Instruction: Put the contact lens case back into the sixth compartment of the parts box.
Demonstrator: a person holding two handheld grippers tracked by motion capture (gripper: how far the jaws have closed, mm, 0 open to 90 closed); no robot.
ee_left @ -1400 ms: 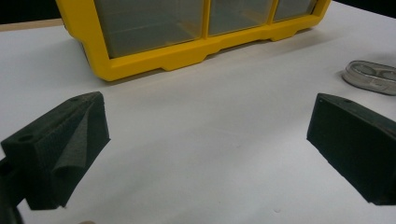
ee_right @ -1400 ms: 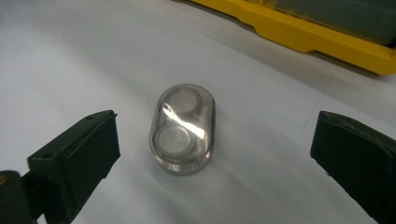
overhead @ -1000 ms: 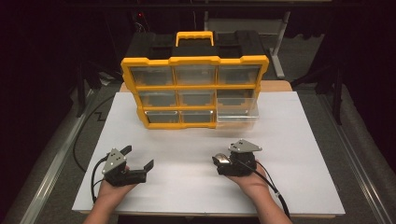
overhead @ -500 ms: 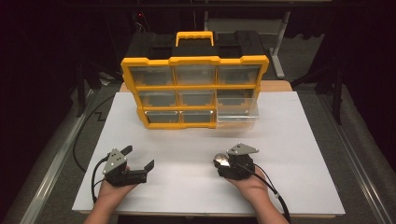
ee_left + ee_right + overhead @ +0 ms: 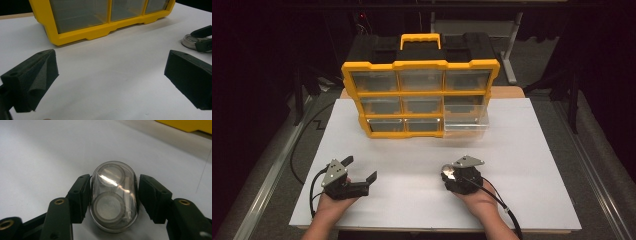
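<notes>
A small clear oval case (image 5: 113,197) with two round discs inside lies on the white board (image 5: 522,150). My right gripper (image 5: 113,192) has just been closing around it, and both pads now rest against its sides. From above the case (image 5: 448,172) shows at the tip of the right gripper (image 5: 451,175). My left gripper (image 5: 360,168) rests at the front left of the board, open and empty. Between the left gripper's (image 5: 110,72) wide jaws only bare board is seen, with the case (image 5: 191,41) far off to its right.
A yellow organizer (image 5: 419,92) with clear drawers stands at the back of the board. Its bottom right drawer (image 5: 465,122) is pulled out. A cable (image 5: 504,210) trails from the right gripper to the front edge. Dark floor surrounds the table.
The right gripper's jaws have drawn in on the clear case, which lay between wider jaws before. The left gripper has stayed where it was.
</notes>
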